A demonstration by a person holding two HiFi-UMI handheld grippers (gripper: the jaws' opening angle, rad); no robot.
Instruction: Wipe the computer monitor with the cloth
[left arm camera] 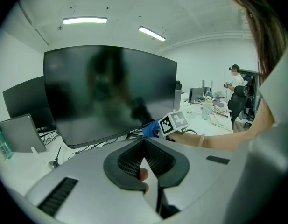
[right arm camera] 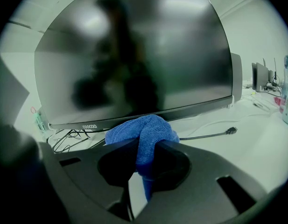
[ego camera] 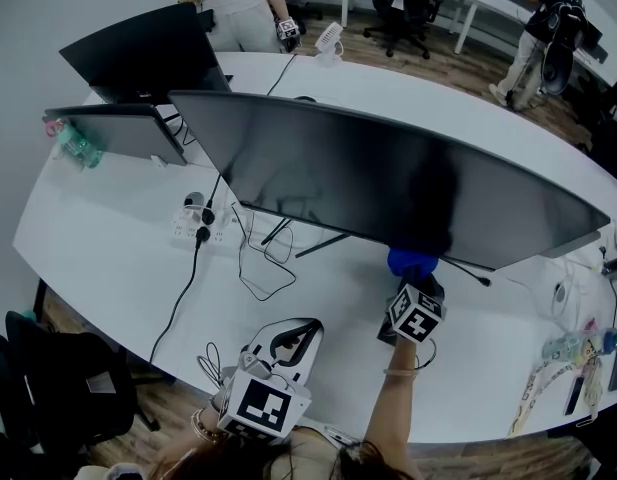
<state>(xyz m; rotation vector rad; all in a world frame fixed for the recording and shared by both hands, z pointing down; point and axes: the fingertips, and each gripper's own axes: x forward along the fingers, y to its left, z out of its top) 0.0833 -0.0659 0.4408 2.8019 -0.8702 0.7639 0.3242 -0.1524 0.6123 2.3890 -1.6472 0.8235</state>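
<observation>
1. The right gripper (right arm camera: 144, 148) has its jaws pinched on a bunched blue cloth (right arm camera: 143, 129). The wad bulges out ahead of the jaw tips, towards the screen.
2. The computer monitor (ego camera: 388, 178) stands on the white bench (ego camera: 108, 258). It is wide and curved, with its long axis running left to right across the person's front.
3. In the head view the cloth sits just under the monitor's lower edge, right of its middle. In the right gripper view the wad overlaps the bottom bezel. I cannot tell whether it touches the bezel or only lies in front of it.
4. From these jaws the dark glass lies ahead and upward, so nearly the whole screen is above the cloth and most of it is off to the left.
5. The left gripper (ego camera: 288, 343) hangs low by the person's body, well apart from the monitor. Its jaws are pressed together at the tips with nothing between them.
6. The right gripper is far nearer the screen and holds the cloth. I judge the wiping falls to it: raise the wad onto the glass, then stroke along the long axis.
</observation>
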